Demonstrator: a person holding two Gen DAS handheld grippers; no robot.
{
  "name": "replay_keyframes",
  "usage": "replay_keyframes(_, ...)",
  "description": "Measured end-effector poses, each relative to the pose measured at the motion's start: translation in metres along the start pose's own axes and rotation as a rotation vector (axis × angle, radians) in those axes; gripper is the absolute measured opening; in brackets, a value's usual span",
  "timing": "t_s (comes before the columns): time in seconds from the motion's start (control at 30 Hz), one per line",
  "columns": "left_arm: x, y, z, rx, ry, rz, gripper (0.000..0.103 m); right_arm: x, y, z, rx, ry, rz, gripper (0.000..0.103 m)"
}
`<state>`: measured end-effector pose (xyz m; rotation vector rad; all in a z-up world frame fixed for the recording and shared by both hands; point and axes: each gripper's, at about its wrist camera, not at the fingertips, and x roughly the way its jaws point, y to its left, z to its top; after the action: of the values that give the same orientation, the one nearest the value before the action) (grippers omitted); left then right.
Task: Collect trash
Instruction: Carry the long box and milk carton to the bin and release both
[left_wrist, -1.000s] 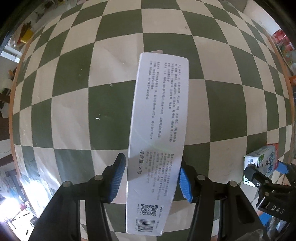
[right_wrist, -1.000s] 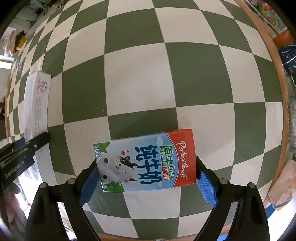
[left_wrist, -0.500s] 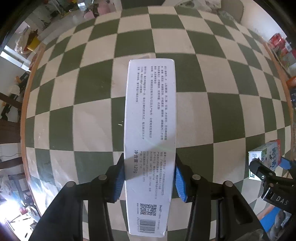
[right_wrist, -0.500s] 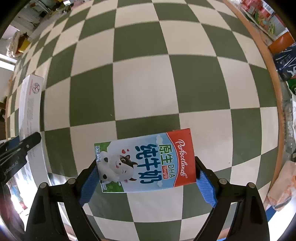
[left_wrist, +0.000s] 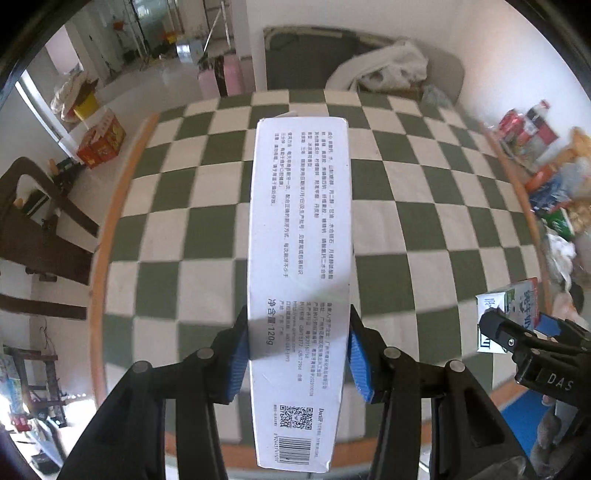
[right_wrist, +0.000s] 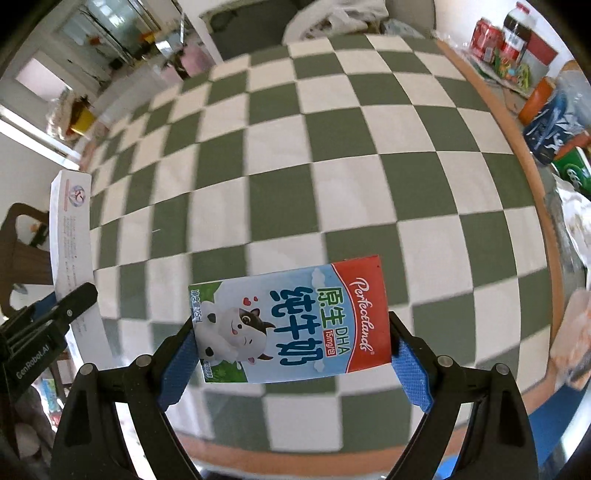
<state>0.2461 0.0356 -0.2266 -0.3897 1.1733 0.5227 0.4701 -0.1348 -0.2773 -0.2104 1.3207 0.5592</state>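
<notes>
My left gripper (left_wrist: 298, 345) is shut on a long white toothpaste box (left_wrist: 300, 258) with small print, a QR code and a barcode, held above the green-and-white checked table (left_wrist: 424, 229). My right gripper (right_wrist: 293, 345) is shut on a small milk carton (right_wrist: 291, 319) with a cartoon cow and a red end, also lifted off the table. The milk carton and right gripper show at the right edge of the left wrist view (left_wrist: 517, 306). The white box and left gripper show at the left of the right wrist view (right_wrist: 72, 236).
The table has a wooden rim (left_wrist: 107, 236). Snack packets, cans and bags (right_wrist: 546, 110) are piled along its right side. A dark wooden chair (left_wrist: 40, 221) stands to the left. A dark sofa with white cloth (left_wrist: 369, 70) is beyond the far edge.
Both grippers have risen well above the table with their loads; the room beyond the table has come into view. The left gripper closed on the white box at the start.
</notes>
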Motion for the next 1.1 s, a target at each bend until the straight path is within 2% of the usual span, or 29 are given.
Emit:
replay_keyframes(0.17,-0.041,0.038,-0.066,0.030,-0.053,-0.055,0.043,-0.052,0.054,-0.086,0.020,-0.087,0.021,0.093)
replay_keyframes(0.3,-0.060,0.069,-0.130,0.028,-0.020,-0.107,0.043,-0.082,0.092,-0.170,0.089,-0.107,0.030,0.093)
replay_keyframes(0.43,-0.061,0.097,-0.193,0.007,0.076,-0.154,0.043,-0.088,0.112,-0.249,0.155,-0.068,0.051,0.093)
replay_keyframes(0.47,-0.057,0.103,-0.210,0.002,0.111,-0.168,0.043,-0.086,0.117,-0.274,0.169,-0.048,0.046,0.093)
replay_keyframes(0.6,-0.032,0.119,-0.260,-0.024,0.221,-0.187,0.043,-0.070,0.123,-0.338,0.199,0.031,0.046,0.093)
replay_keyframes(0.77,0.034,0.131,-0.312,-0.116,0.361,-0.219,0.043,-0.020,0.113,-0.402,0.229,0.160,0.053,0.093)
replay_keyframes(0.87,0.094,0.134,-0.336,-0.182,0.438,-0.243,0.043,0.028,0.105,-0.427,0.232,0.226,0.060,0.093)
replay_keyframes(1.1,0.256,0.145,-0.373,-0.263,0.525,-0.235,0.044,0.195,0.085,-0.459,0.237,0.318,0.109,0.093)
